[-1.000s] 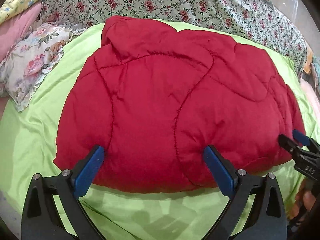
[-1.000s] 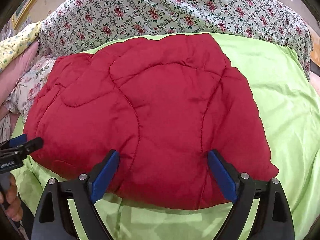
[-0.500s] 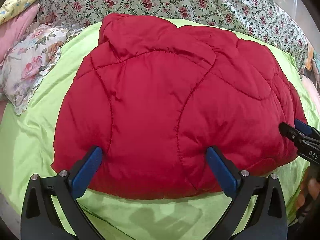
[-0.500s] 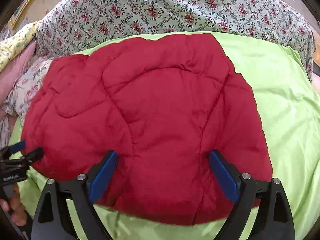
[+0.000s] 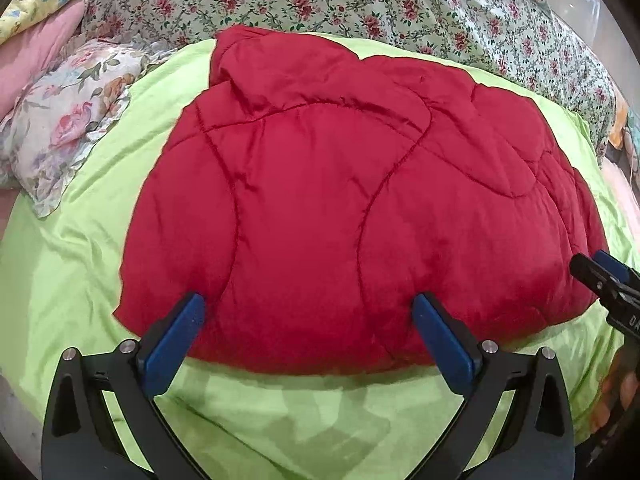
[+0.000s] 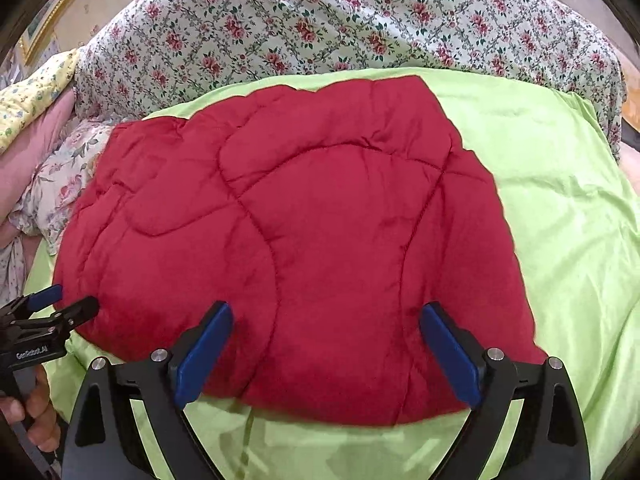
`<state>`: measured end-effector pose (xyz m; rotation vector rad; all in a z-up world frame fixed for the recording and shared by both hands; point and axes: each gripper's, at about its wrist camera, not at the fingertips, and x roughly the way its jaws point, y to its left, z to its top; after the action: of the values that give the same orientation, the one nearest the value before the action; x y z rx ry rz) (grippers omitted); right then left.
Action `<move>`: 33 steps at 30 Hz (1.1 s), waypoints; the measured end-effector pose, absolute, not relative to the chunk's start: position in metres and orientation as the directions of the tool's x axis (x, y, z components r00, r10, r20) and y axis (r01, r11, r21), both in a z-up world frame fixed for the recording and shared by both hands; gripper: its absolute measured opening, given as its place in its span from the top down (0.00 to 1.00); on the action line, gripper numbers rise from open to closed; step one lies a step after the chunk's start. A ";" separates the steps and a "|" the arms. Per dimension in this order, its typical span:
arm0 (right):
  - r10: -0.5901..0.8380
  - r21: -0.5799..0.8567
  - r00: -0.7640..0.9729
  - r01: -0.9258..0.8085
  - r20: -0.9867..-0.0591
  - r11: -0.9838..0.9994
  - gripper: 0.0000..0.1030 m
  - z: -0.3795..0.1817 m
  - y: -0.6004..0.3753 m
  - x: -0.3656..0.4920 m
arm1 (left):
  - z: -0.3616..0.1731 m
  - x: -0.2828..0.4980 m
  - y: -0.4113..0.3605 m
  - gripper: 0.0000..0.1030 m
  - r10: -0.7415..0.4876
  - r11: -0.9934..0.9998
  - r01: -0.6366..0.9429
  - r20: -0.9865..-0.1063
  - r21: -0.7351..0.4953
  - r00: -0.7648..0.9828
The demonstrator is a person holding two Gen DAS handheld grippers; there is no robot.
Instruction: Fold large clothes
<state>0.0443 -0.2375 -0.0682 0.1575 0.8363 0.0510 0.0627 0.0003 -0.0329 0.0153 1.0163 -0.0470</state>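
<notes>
Floral bedding (image 5: 400,8) is filling the background, and below it we are looking across the bed's green sheet (image 5: 72,280), where the red quilted garment (image 5: 340,200) is lying in a compact, puffy bundle near the middle. It is looking already folded over at least once, so we are judging the task well along, with maybe one more fold or a tidy-up left. We are holding our left gripper (image 5: 306,320) and right gripper (image 6: 326,326) at the near hem, jaws spread wide on both, gripping nothing. Compared with a second ago, we are sitting closer in, and the bundle is filling more of both views.
</notes>
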 end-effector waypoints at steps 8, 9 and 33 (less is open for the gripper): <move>0.010 0.068 0.688 0.057 -0.726 0.996 0.07 -0.059 -0.234 0.012 | -0.019 0.036 0.009 0.00 0.024 0.999 0.020 -0.821 0.043 0.571; -0.004 0.054 0.684 0.064 -0.730 0.997 0.07 -0.060 -0.233 0.008 | -0.018 0.032 0.010 0.00 0.042 0.998 0.008 -0.819 0.057 0.573; 0.073 0.068 0.697 -0.036 -0.713 0.997 0.04 -0.023 -0.208 -0.037 | 0.016 -0.007 -0.008 0.00 0.086 0.990 0.042 -0.809 0.135 0.582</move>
<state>-0.0366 -0.2079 -0.0229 0.0498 0.7968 0.0610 -0.0069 -0.0080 0.0162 0.1450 0.9507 0.0256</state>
